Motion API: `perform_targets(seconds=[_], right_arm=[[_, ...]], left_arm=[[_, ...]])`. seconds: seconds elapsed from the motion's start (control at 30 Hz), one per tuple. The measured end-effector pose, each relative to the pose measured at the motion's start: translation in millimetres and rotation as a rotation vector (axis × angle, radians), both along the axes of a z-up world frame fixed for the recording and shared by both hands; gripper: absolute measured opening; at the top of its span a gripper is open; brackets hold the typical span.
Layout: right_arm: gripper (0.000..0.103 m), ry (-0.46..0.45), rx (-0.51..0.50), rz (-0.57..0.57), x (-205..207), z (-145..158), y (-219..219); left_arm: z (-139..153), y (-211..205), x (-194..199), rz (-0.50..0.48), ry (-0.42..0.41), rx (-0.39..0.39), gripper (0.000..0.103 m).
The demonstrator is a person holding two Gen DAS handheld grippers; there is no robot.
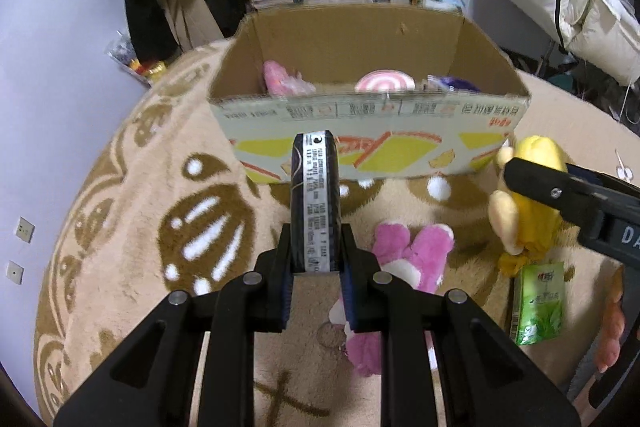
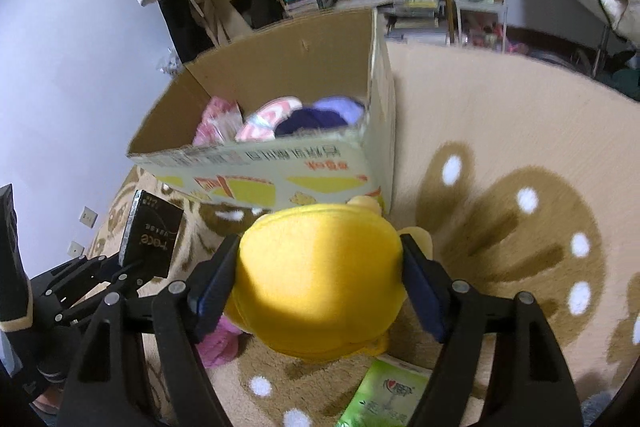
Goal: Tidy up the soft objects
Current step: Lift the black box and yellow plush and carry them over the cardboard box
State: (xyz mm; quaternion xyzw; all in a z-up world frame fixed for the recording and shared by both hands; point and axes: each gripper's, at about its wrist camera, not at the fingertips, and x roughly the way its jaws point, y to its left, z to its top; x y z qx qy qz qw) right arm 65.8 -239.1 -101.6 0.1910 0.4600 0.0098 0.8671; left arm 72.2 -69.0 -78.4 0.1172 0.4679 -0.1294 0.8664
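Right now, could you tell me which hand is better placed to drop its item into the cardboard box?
Probably the left: its gripper holds the dark tissue pack facing the cardboard box. The right gripper grips the yellow plush near a corner.

The left black plastic two-finger gripper (image 1: 316, 259) has matte, angular linkage arms with triangular cut-outs and four round silver pivot pins across its span. Dark blue pads (image 1: 349, 291) line the inner faces of its fingers. The right black plastic two-finger gripper (image 2: 320, 279) is built the same way: cut-out arms, silver pins at the joints, blue pads (image 2: 420, 291) on the finger insides. Seen from the left wrist view, the right gripper's finger carries one small silver screw, and its dark body shows white letters "DA", cut off at the frame edge.
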Motion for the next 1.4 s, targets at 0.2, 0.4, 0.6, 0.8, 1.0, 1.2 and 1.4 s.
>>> perform_targets(seconds=[0.2,0.4,0.6,0.8,1.0,1.2,1.4], right_arm=[[0.081,-0.140,-0.038,-0.021,-20.5,36.2,-2.2],[0.081,-0.318,-0.105,0.006,-32.3,70.3,9.2],[0.081,-0.421,-0.179,0.070,-27.3,92.8,29.6],[0.081,-0.478,-0.252,0.104,-10.5,106.5,44.9],[0.081,-0.499,-0.310,0.081,10.8,111.6,42.5],[0.081,-0.535,-0.332,0.068,28.6,118.6,35.8],[0.082,-0.557,-0.331,0.064,45.1,120.5,25.6]], left_arm=[[21.0,9.4,-6.4,0.020,-0.080,-0.022,0.019],[50.8,17.3,-12.2,0.042,-0.219,-0.052,0.019],[76.4,21.7,-2.3,0.052,-0.313,-0.085,0.019],[88.2,21.9,14.1,0.065,-0.363,-0.080,0.019],[91.6,15.1,35.1,0.064,-0.400,-0.064,0.019],[91.9,15.2,50.7,0.072,-0.405,-0.067,0.019],[89.8,17.9,61.0,0.089,-0.417,-0.058,0.019]])
